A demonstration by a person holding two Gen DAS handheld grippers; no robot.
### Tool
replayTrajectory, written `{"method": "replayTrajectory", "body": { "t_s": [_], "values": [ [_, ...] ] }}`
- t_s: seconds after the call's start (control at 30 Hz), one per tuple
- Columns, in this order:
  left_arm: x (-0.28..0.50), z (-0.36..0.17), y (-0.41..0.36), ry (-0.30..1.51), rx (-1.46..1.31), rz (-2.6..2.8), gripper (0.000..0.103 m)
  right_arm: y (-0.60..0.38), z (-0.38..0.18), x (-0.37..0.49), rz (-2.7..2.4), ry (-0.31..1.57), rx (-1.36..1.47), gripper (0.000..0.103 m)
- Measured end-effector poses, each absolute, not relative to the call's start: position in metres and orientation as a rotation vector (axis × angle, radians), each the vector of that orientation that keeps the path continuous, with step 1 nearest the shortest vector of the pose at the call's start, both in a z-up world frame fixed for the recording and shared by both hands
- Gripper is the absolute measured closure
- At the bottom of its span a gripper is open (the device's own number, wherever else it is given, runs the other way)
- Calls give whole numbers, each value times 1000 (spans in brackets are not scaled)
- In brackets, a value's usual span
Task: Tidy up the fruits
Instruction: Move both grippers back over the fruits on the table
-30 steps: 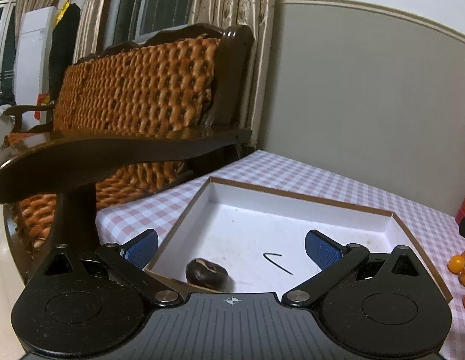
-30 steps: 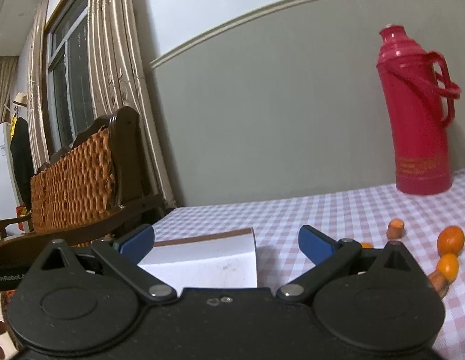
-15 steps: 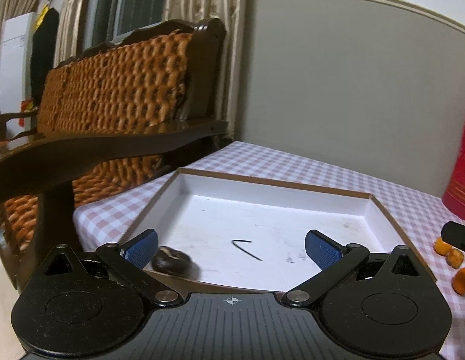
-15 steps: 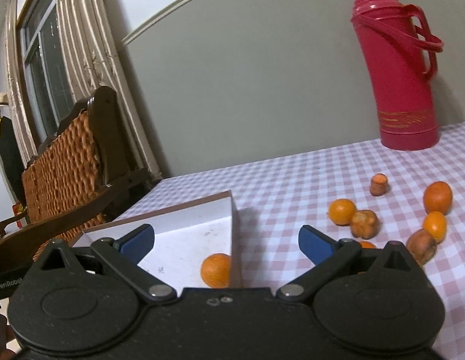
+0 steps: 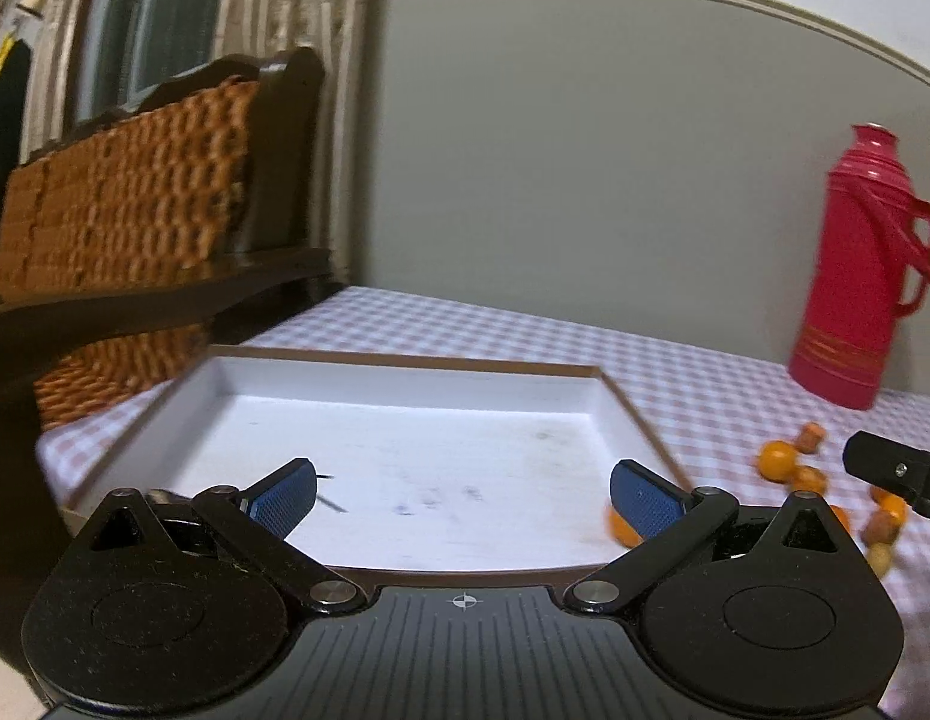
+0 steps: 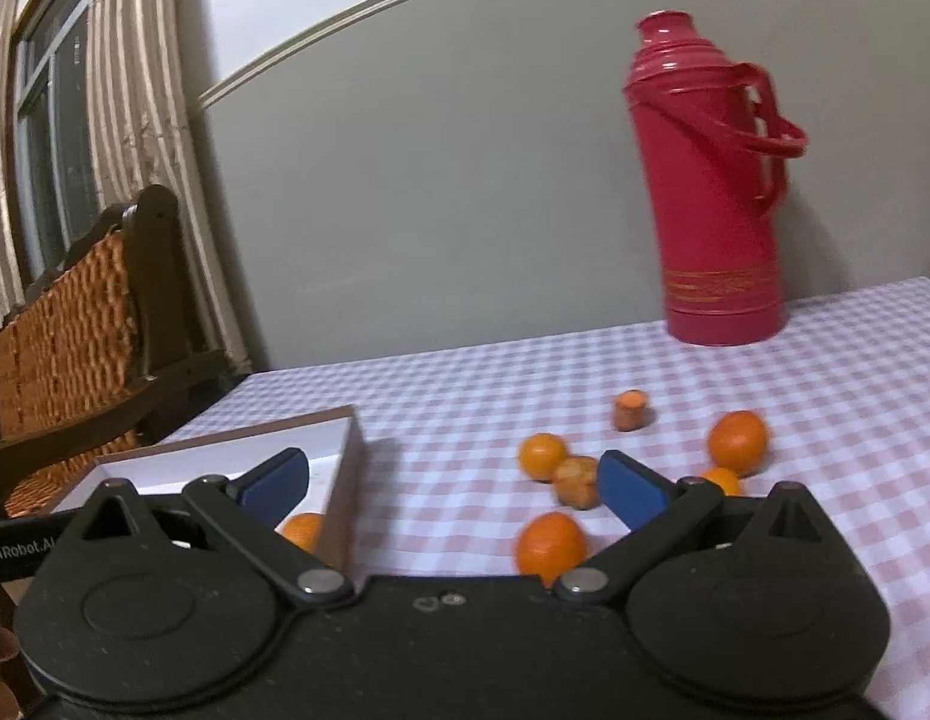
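Observation:
A shallow white tray (image 5: 405, 384) with a brown rim lies on the checked table; its corner also shows in the right wrist view (image 6: 345, 450). One orange (image 5: 618, 525) sits in its near right corner, seen too in the right wrist view (image 6: 303, 531). My left gripper (image 5: 462, 495) is open and empty above the tray's near edge. My right gripper (image 6: 453, 486) is open and empty over the cloth right of the tray. Several oranges (image 6: 543, 456) and brownish fruits (image 6: 576, 483) lie scattered ahead of it. One orange (image 6: 549, 546) lies close between its fingers.
A tall red thermos (image 6: 711, 198) stands at the back of the table by the grey wall. A dark wooden chair with a woven back (image 5: 123, 192) stands left of the table. A carrot stub (image 6: 630, 411) lies behind the fruits. The right gripper's tip (image 5: 891, 471) shows at right.
Both grippers have swung to the right. The dark fruit in the tray has slid behind the left gripper's body. More loose oranges and the thermos have come into view.

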State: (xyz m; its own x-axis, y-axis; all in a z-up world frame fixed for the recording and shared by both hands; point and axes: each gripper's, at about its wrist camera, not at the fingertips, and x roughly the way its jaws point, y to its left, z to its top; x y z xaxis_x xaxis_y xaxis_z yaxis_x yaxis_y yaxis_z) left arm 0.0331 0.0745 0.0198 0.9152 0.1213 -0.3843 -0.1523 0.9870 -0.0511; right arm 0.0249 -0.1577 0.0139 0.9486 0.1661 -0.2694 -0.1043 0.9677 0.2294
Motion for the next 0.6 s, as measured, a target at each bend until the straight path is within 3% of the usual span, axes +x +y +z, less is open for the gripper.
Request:
{"method": "replayTrajectory", "body": {
  "t_s": [0.6],
  "values": [
    [35,13,-29,380,28,-113,0,-237,5,6,-70,352,224,6]
  ]
}}
